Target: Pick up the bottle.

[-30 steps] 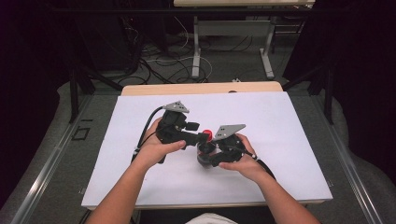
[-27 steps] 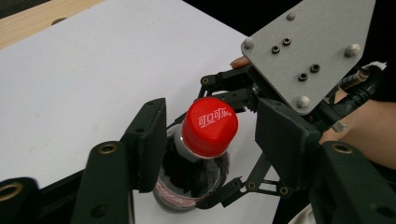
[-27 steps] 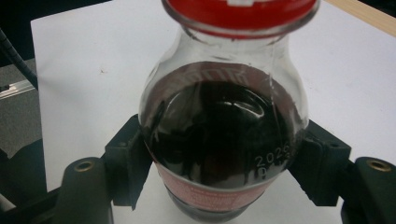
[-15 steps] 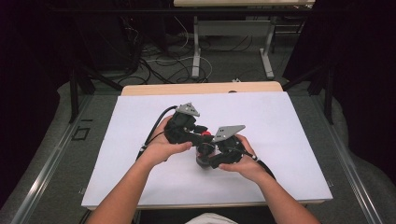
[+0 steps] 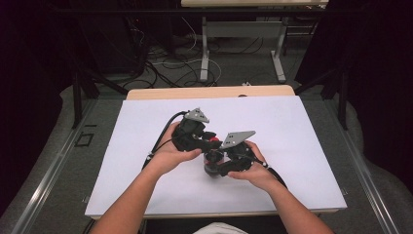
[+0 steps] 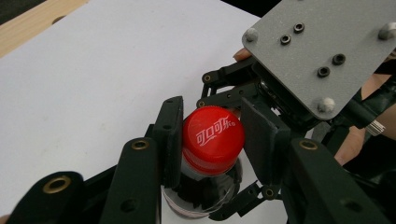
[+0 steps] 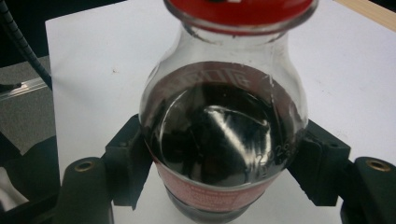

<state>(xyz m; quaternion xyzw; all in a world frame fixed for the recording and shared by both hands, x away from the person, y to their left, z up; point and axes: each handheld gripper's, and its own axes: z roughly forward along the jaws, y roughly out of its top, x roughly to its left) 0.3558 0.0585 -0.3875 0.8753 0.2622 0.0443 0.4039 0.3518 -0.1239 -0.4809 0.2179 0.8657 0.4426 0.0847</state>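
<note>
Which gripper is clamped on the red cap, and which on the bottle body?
The left gripper grips the red cap; the right gripper clamps the bottle lower, around its body.

- A lab or test room, set up for recording rather than living or office work.
- A table [image 5: 146,195] under a plain white sheet stands at centre.
- Loose cables [image 5: 170,58] sprawl on the floor at 12 o'clock.
- Metal desk legs [image 5: 204,53] stand there too.
- Black curtains [image 5: 380,73] hang at 3 o'clock.

The bottle [image 7: 224,140] stands on the table [image 5: 302,146] between my hands; my right gripper [image 5: 221,163] flanks its body, my left gripper [image 5: 207,141] its cap [image 6: 213,138]
</note>
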